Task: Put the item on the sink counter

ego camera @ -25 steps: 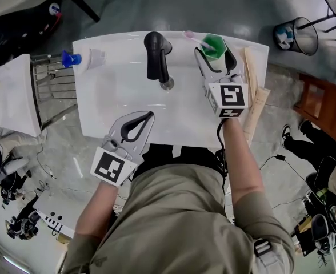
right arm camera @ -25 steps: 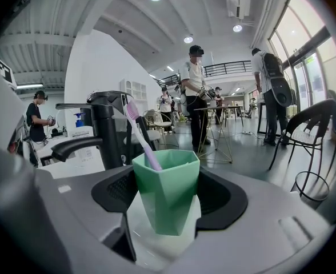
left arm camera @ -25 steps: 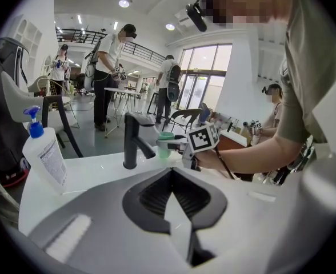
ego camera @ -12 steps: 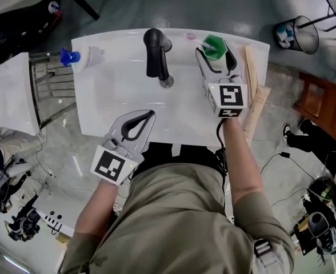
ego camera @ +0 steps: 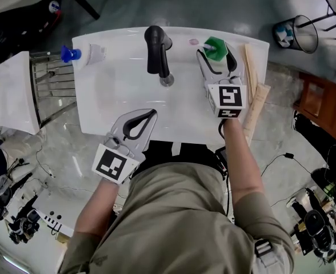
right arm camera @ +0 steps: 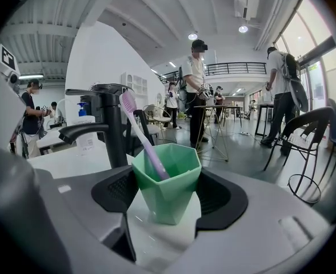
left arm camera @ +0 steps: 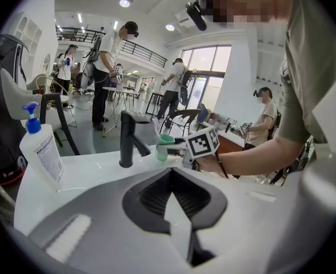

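We see the green cup, a purple toothbrush leaning in it, on the white counter just right of the black faucet. Our right hand-held gripper is clamped on its sides. Our left hand-held gripper, jaws together and empty, sits nearer us than the faucet.

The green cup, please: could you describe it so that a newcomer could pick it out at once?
On the white sink counter, look just right of the black faucet, near the back edge. There the green cup sits gripped by the right gripper. It is the only faceted mint-green thing there, with a lilac toothbrush leaning inside it.
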Demonstrator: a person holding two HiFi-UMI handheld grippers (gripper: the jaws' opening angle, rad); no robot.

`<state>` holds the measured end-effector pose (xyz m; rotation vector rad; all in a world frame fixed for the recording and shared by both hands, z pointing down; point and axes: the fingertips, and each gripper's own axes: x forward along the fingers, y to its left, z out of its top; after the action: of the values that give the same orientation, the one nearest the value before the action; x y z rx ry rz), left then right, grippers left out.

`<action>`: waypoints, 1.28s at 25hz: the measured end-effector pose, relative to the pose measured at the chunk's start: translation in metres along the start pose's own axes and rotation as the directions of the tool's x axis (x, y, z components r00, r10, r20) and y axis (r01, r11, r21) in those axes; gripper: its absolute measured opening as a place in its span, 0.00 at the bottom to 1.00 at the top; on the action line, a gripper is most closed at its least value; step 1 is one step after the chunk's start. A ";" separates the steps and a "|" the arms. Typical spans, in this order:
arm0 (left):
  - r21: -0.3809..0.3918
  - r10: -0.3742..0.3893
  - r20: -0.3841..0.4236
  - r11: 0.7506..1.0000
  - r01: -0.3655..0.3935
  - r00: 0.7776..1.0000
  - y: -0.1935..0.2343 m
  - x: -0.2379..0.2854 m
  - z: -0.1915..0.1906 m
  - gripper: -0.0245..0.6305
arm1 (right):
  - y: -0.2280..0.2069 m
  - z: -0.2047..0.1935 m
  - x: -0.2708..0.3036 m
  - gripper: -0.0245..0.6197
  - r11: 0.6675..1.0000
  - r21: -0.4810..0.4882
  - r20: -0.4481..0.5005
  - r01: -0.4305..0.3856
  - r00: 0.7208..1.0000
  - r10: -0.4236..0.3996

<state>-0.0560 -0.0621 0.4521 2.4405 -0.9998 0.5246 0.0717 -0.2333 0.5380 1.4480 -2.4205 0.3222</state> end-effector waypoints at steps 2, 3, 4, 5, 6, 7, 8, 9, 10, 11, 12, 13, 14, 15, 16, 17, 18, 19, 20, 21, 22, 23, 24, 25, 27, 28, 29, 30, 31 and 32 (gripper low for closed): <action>0.002 0.000 0.000 1.000 0.000 1.000 0.000 -0.001 0.000 0.04 | 0.000 -0.001 -0.001 0.53 1.000 -0.002 0.000 -0.001 1.000 0.001; 0.002 0.000 -0.001 1.000 0.000 1.000 -0.001 -0.001 0.000 0.04 | 0.001 0.000 -0.001 0.53 1.000 -0.003 0.000 -0.001 1.000 0.001; 0.003 -0.001 -0.002 1.000 0.001 1.000 -0.001 -0.001 0.000 0.05 | 0.001 0.000 -0.001 0.53 1.000 -0.003 0.000 0.000 1.000 0.000; 0.003 -0.001 -0.001 1.000 0.001 1.000 -0.001 -0.002 0.000 0.04 | 0.001 0.000 -0.001 0.53 1.000 -0.003 -0.001 0.000 1.000 0.000; 0.002 -0.001 -0.001 1.000 0.001 1.000 -0.002 -0.002 0.000 0.04 | 0.001 -0.001 -0.001 0.53 1.000 -0.002 -0.002 0.000 1.000 0.000; 0.002 -0.001 -0.001 1.000 0.001 1.000 -0.002 -0.002 0.000 0.04 | 0.001 -0.001 -0.002 0.53 1.000 -0.001 -0.003 0.001 1.000 -0.001; 0.000 0.000 -0.002 1.000 0.000 1.000 -0.002 -0.002 0.000 0.04 | 0.001 -0.001 -0.002 0.53 1.000 0.000 -0.003 0.001 1.000 -0.001; -0.001 0.001 -0.003 1.000 -0.001 1.000 -0.002 -0.002 0.000 0.04 | 0.001 -0.001 -0.002 0.53 1.000 0.002 -0.004 0.001 1.000 -0.001; -0.002 0.001 -0.003 1.000 -0.001 1.000 -0.002 -0.003 0.000 0.05 | 0.002 -0.001 -0.002 0.53 1.000 0.005 -0.005 0.000 1.000 0.000; -0.003 0.001 -0.002 1.000 -0.001 1.000 -0.002 -0.003 0.000 0.04 | 0.002 -0.001 -0.002 0.53 1.000 0.008 -0.006 0.000 1.000 0.000; -0.002 0.000 -0.001 1.000 0.000 1.000 -0.002 -0.003 0.000 0.04 | 0.002 -0.002 -0.002 0.53 1.000 0.012 -0.008 0.000 1.000 0.000; -0.002 -0.001 0.001 1.000 0.001 1.000 -0.003 -0.003 0.001 0.04 | 0.003 -0.002 -0.002 0.53 1.000 0.015 -0.009 -0.001 1.000 0.001; -0.001 -0.001 0.001 1.000 0.001 1.000 -0.003 -0.004 0.001 0.04 | 0.003 -0.002 -0.002 0.53 1.000 0.019 -0.010 -0.004 1.000 0.004; -0.001 -0.001 0.001 1.000 0.001 1.000 -0.003 -0.005 0.001 0.04 | 0.003 -0.003 -0.002 0.53 1.000 0.022 -0.011 -0.009 1.000 0.009; -0.002 -0.001 0.001 1.000 0.001 1.000 -0.004 -0.006 0.001 0.04 | 0.004 -0.003 -0.002 0.53 1.000 0.024 -0.010 -0.013 1.000 0.013; -0.004 0.000 0.001 1.000 0.000 1.000 -0.004 -0.006 0.001 0.04 | 0.005 -0.003 -0.002 0.54 1.000 0.025 -0.010 -0.017 1.000 0.017; -0.004 0.001 0.001 1.000 -0.001 1.000 -0.003 -0.006 0.000 0.04 | 0.005 -0.003 -0.003 0.54 0.999 0.026 -0.008 -0.020 1.000 0.020; -0.004 0.002 0.001 1.000 -0.002 1.000 -0.003 -0.007 0.000 0.04 | 0.006 -0.003 -0.003 0.54 0.999 0.026 -0.007 -0.022 1.000 0.022; -0.004 0.002 0.001 1.000 -0.002 1.000 -0.003 -0.007 -0.001 0.04 | 0.006 -0.003 -0.003 0.54 0.999 0.026 -0.008 -0.022 1.000 0.022; -0.004 0.003 0.002 1.000 -0.003 1.000 -0.004 -0.007 -0.001 0.04 | 0.006 -0.003 -0.003 0.54 0.999 0.026 -0.009 -0.021 1.000 0.021; -0.004 0.002 0.004 1.000 -0.002 1.000 -0.004 -0.007 -0.001 0.04 | 0.006 -0.003 -0.003 0.54 0.999 0.026 -0.010 -0.019 1.000 0.019; -0.002 0.001 0.005 1.000 -0.001 1.000 -0.004 -0.007 0.000 0.04 | 0.005 -0.004 -0.004 0.54 1.000 0.026 -0.011 -0.016 1.000 0.017; 0.000 0.000 0.006 1.000 0.000 1.000 -0.005 -0.008 0.000 0.04 | 0.005 -0.004 -0.005 0.54 1.000 0.026 -0.011 -0.014 1.000 0.015; 0.002 -0.001 0.008 1.000 0.001 1.000 -0.006 -0.008 0.000 0.04 | 0.004 -0.003 -0.005 0.54 1.000 0.026 -0.010 -0.013 1.000 0.013; 0.004 -0.003 0.010 1.000 0.003 1.000 -0.006 -0.009 0.001 0.04 | 0.003 -0.001 -0.007 0.54 1.000 0.027 -0.005 -0.009 1.000 0.009; 0.003 -0.003 0.011 1.000 0.003 1.000 -0.006 -0.009 0.002 0.04 | 0.003 0.000 -0.008 0.54 1.000 0.027 -0.003 -0.008 1.000 0.008; 0.002 -0.003 0.012 1.000 0.003 1.000 -0.006 -0.009 0.002 0.04 | 0.003 0.001 -0.009 0.54 1.000 0.028 -0.001 -0.006 1.000 0.006; 0.004 -0.004 0.014 1.000 0.004 1.000 -0.007 -0.010 0.002 0.04 | 0.003 0.002 -0.010 0.54 1.000 0.028 0.001 -0.005 1.000 0.005; 0.007 -0.005 0.015 1.000 0.005 1.000 -0.007 -0.010 0.003 0.04 | 0.003 0.003 -0.012 0.54 1.000 0.027 0.003 -0.004 1.000 0.004; 0.010 -0.007 0.016 1.000 0.007 1.000 -0.008 -0.010 0.003 0.05 | 0.003 0.004 -0.013 0.54 1.000 0.025 0.004 -0.002 1.000 0.002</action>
<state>-0.0565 -0.0533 0.4423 2.4602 -0.9970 0.5094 0.0746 -0.2226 0.5295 1.4584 -2.4297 0.3518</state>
